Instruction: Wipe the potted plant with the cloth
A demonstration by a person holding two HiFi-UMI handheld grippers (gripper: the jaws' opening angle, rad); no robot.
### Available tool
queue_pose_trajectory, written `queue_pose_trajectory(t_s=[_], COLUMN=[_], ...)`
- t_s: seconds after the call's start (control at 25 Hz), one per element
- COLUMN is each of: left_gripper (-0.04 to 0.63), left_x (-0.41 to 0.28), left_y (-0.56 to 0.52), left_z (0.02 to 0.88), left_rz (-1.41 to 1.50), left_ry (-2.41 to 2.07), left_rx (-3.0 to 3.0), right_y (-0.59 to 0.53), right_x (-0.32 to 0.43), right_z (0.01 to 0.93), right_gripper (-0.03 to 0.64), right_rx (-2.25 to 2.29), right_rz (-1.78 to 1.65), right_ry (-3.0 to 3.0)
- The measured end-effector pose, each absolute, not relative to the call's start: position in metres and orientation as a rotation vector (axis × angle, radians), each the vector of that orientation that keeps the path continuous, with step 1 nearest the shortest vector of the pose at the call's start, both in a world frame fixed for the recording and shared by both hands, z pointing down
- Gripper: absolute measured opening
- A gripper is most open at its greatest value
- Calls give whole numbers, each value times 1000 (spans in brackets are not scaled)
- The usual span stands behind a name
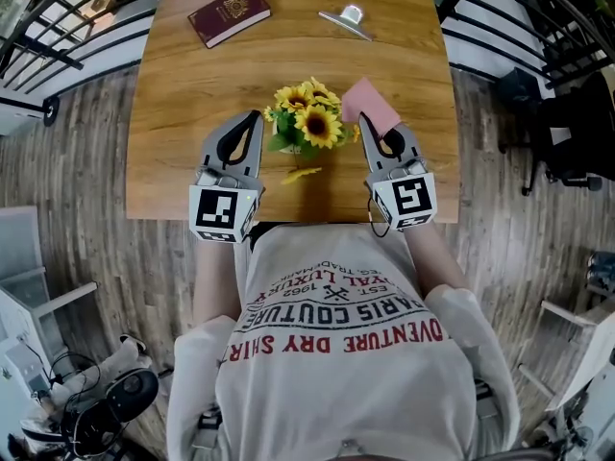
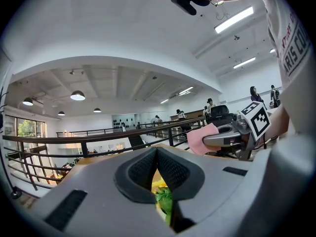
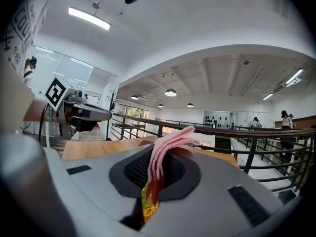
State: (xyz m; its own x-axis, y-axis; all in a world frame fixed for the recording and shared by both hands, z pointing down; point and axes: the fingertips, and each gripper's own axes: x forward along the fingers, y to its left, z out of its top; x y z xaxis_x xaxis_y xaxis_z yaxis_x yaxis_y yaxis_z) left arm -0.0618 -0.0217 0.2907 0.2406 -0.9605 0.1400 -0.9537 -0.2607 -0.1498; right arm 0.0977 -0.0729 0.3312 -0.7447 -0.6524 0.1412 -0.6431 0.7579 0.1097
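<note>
A small potted plant (image 1: 306, 121) with yellow sunflowers and green leaves stands on the wooden table (image 1: 183, 113), between my two grippers. My right gripper (image 1: 371, 129) is shut on a folded pink cloth (image 1: 369, 103), which sticks out past its tips just right of the flowers. In the right gripper view the cloth (image 3: 165, 154) is pinched between the pads, with a bit of yellow flower (image 3: 148, 207) below. My left gripper (image 1: 258, 119) is shut and holds nothing, its tips at the plant's left side. In the left gripper view, green leaf (image 2: 164, 199) shows under the closed pads.
A loose yellow flower piece (image 1: 301, 174) lies on the table in front of the pot. A red booklet (image 1: 229, 13) and a metal clip (image 1: 348, 19) lie at the far end. Black railings (image 1: 58, 27) flank the table. The person's torso is at the near edge.
</note>
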Motion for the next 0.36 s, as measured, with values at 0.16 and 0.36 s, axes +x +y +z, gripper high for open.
queue_pose_trajectory(t_s=[0.16,0.36], left_gripper=[17,17], left_x=[-61,-66], left_y=[-26,-30], left_z=[291,289], left_rz=[-330,-327], left_ry=[1885,1905], left_rx=[-2455,-2456], right_y=[-77,-78], right_x=[98,95], right_z=[333,332], right_gripper=[34,34], right_rx=[1054,1057], right_rz=[-82,-75], right_ry=[-2760,-2758])
